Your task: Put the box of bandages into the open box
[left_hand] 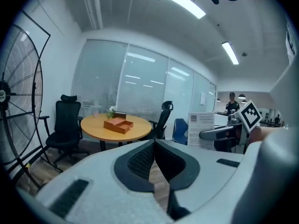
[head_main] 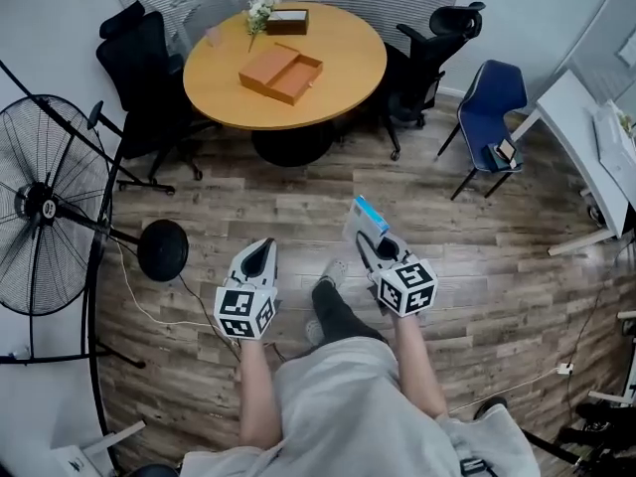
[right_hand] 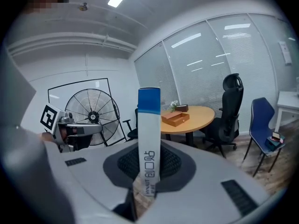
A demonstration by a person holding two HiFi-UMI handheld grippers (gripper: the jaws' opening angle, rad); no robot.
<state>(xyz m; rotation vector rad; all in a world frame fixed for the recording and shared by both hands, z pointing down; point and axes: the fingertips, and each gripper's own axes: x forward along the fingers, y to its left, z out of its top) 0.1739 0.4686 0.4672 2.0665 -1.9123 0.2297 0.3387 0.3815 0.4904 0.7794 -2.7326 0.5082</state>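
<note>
My right gripper [head_main: 364,234] is shut on the box of bandages [head_main: 368,215], a slim white box with a blue end [right_hand: 149,134] that stands up between the jaws in the right gripper view. The left gripper [head_main: 261,253] is shut with nothing in it; its jaws meet in the left gripper view [left_hand: 154,143]. The open box [head_main: 281,73] is orange-brown with its lid laid beside it, on the round wooden table [head_main: 348,78] some way ahead across the floor. That open box [left_hand: 117,124] shows small in the left gripper view, and the same open box [right_hand: 175,119] in the right gripper view.
A large floor fan [head_main: 45,207] on a stand is at the left. Black office chairs [head_main: 139,58] flank the table, and a blue chair [head_main: 489,107] stands at the right beside a white desk [head_main: 586,147]. A small dark box with flowers [head_main: 280,18] sits on the table. Another person [left_hand: 231,101] stands far off.
</note>
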